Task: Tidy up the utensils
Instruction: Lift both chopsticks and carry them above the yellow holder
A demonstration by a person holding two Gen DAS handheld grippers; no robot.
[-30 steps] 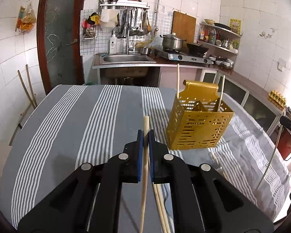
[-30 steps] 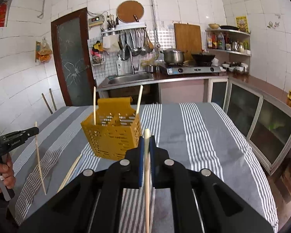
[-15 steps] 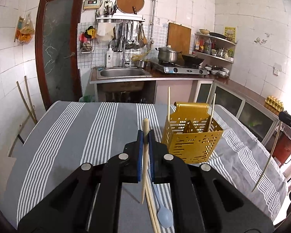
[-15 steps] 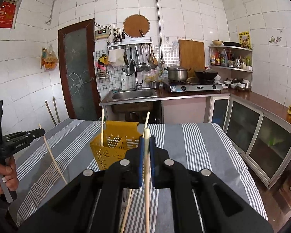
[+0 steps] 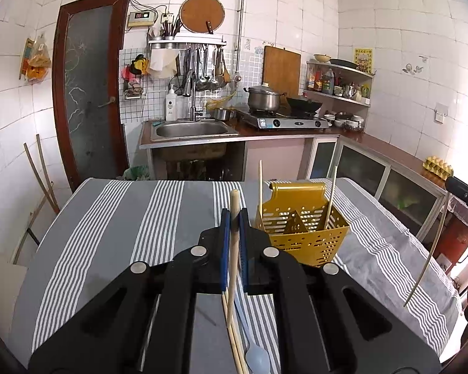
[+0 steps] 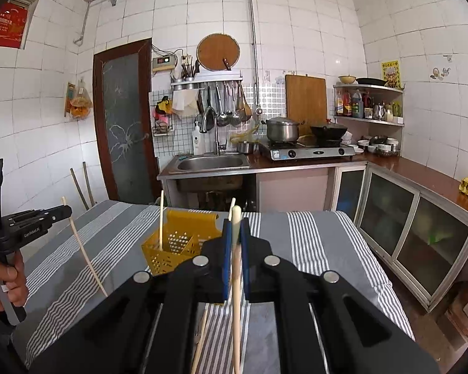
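Note:
A yellow perforated utensil basket (image 5: 302, 233) stands on the striped table with two chopsticks upright in it; it also shows in the right wrist view (image 6: 177, 246). My left gripper (image 5: 233, 218) is shut on a wooden chopstick (image 5: 232, 268), held above the table left of the basket. My right gripper (image 6: 235, 227) is shut on a pale chopstick (image 6: 236, 280), held above the table just right of the basket. More chopsticks (image 5: 234, 342) and a light blue spoon (image 5: 257, 357) lie on the cloth under the left gripper.
The table has a grey striped cloth (image 5: 124, 224). Beyond its far edge are a sink (image 5: 192, 129), a stove with a pot (image 5: 263, 101) and cabinets along the right wall. The other gripper shows at each view's edge, right gripper (image 5: 465, 191) and left gripper (image 6: 31, 222).
Both grippers have risen and tilted up with their chopsticks still held. The basket now sits lower and smaller in both views, and more of the kitchen wall shows.

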